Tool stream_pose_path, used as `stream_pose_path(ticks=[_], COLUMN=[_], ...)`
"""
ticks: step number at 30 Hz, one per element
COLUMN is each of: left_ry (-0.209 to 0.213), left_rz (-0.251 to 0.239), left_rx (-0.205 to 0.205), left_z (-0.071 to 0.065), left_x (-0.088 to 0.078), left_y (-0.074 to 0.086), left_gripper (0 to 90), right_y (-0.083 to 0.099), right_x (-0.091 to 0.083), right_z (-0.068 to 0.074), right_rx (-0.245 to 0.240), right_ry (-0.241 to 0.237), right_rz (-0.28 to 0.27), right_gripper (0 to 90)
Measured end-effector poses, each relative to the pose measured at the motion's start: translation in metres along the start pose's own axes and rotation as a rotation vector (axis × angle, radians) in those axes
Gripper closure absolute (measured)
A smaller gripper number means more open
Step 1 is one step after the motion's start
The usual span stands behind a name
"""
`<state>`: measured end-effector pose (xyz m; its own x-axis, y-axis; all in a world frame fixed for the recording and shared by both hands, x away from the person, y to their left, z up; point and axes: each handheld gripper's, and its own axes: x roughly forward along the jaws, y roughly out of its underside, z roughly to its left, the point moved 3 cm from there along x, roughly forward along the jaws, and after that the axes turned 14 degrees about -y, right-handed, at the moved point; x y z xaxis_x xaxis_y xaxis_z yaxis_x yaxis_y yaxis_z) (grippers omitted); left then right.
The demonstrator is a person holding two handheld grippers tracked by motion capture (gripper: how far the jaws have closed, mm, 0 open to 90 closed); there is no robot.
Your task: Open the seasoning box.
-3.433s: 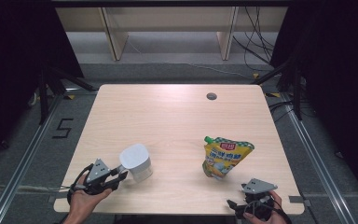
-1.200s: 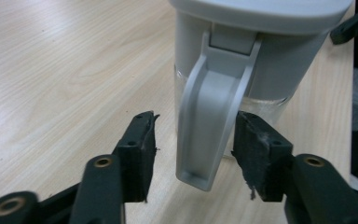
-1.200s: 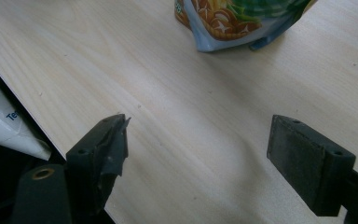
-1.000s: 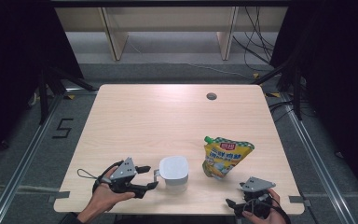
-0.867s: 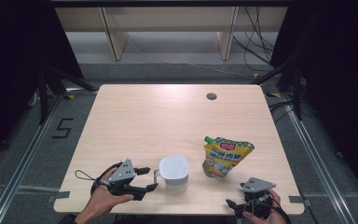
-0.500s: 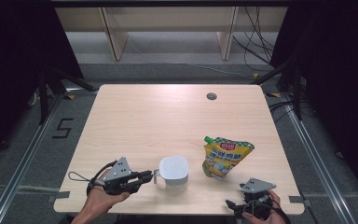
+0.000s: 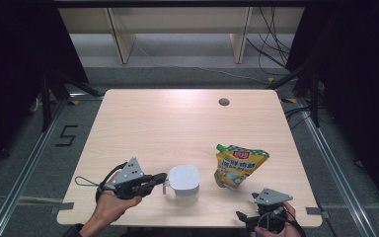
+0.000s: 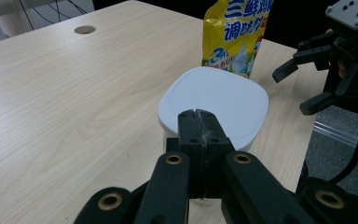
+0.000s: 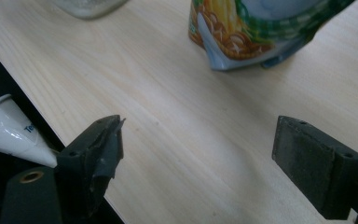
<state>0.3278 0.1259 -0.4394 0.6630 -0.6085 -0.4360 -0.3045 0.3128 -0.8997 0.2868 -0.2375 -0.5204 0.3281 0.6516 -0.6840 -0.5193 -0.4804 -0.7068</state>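
A white lidded container (image 7: 183, 178) (image 8: 214, 95) stands near the table's front edge. My left gripper (image 7: 162, 177) (image 8: 198, 116) is shut just left of it; its jaws have just been closing and now meet with nothing visible between them. The container's small side handle (image 7: 165, 186) lies under the tips; I cannot tell if they touch it. A yellow and green pouch (image 7: 239, 165) (image 8: 235, 32) (image 9: 261, 28) stands to the container's right. My right gripper (image 7: 249, 216) (image 9: 198, 144) is open and empty at the front right edge, short of the pouch.
The wooden table (image 7: 177, 123) has a round grommet hole (image 7: 223, 101) (image 8: 85, 29) at the back right. Wooden shelf legs (image 7: 118, 39) stand on the floor behind it. A white wrapper (image 9: 4, 126) shows below the table's front edge.
The left gripper's jaws have gone from wide open to shut, and the hand has lifted slightly and drawn back left from the container. The right gripper has not moved.
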Motion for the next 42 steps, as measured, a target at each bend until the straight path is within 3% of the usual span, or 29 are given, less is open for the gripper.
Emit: stream_pose_path(ticks=[6, 8, 9, 10, 15, 16, 23, 28, 29, 30, 31, 32, 33, 34, 35, 38, 42], left_ry=[-0.001, 0.008, -0.001, 0.007, -0.02, -0.016, -0.018, -0.018, -0.025, -0.02, -0.025, -0.03, -0.034, -0.037, -0.03, -0.031, -0.026], left_rz=[0.017, 0.018, 0.03, 0.02, 0.035, 0.032, 0.017, 0.016, 0.016, 0.008, 0.014, -0.011, 0.01, 0.004, 0.003, 0.001, -0.006], left_rx=[-0.023, -0.001, -0.016, 0.005, 0.019, 0.012, 0.0, 0.009, -0.002, 0.01, 0.006, 0.048, 0.012, 0.013, 0.002, 0.0, 0.008], left_z=[0.0, 0.001, -0.001, -0.002, -0.003, -0.004, -0.003, -0.002, -0.002, -0.001, -0.001, 0.002, 0.0, 0.0, -0.001, -0.001, 0.0], left_x=[0.01, 0.013, 0.013, 0.015, 0.016, 0.016, 0.016, 0.015, 0.014, 0.014, 0.014, 0.015, 0.013, 0.013, 0.013, 0.013, 0.013], left_y=[-0.005, -0.005, -0.004, -0.004, -0.003, -0.002, -0.001, 0.0, 0.001, 0.001, 0.001, 0.0, 0.002, 0.002, 0.002, 0.003, 0.003], left_gripper=[88.9, 88.9, 88.9, 88.9, 88.7, 88.6, 88.4, 88.3, 88.3, 88.3, 88.2, 88.1, 88.2, 88.2, 88.2, 88.1, 88.1], right_y=[-0.002, -0.003, -0.003, -0.003, -0.003, -0.003, -0.009, -0.017, -0.02, -0.021, -0.023, -0.026, -0.028, -0.03, -0.032, -0.04, -0.048], right_x=[0.001, 0.002, 0.002, 0.002, 0.003, 0.002, 0.003, 0.004, 0.004, 0.003, 0.003, 0.003, 0.002, 0.002, 0.002, 0.001, 0.005], right_z=[0.002, 0.004, 0.003, 0.003, 0.003, 0.005, 0.009, 0.018, 0.017, 0.02, 0.021, 0.023, 0.025, 0.029, 0.029, 0.032, 0.037], right_rx=[-0.016, -0.003, -0.016, -0.01, -0.021, 0.004, -0.023, -0.018, -0.071, -0.051, -0.076, -0.081, -0.091, -0.077, -0.102, -0.131, -0.102], right_ry=[-0.002, -0.012, -0.01, -0.01, -0.005, -0.009, -0.041, -0.096, -0.101, -0.1, -0.094, -0.095, -0.102, -0.111, -0.109, -0.105, -0.151], right_rz=[-0.002, -0.008, -0.007, -0.006, -0.008, -0.007, -0.074, -0.135, -0.151, -0.155, -0.163, -0.176, -0.188, -0.203, -0.215, -0.248, -0.27], right_gripper=[19.1, 20.2, 20.2, 20.2, 20.5, 20.6, 20.9, 41.4, 44.6, 47.8, 49.2, 52.8, 56.7, 58.0, 60.5, 67.2, 74.2])
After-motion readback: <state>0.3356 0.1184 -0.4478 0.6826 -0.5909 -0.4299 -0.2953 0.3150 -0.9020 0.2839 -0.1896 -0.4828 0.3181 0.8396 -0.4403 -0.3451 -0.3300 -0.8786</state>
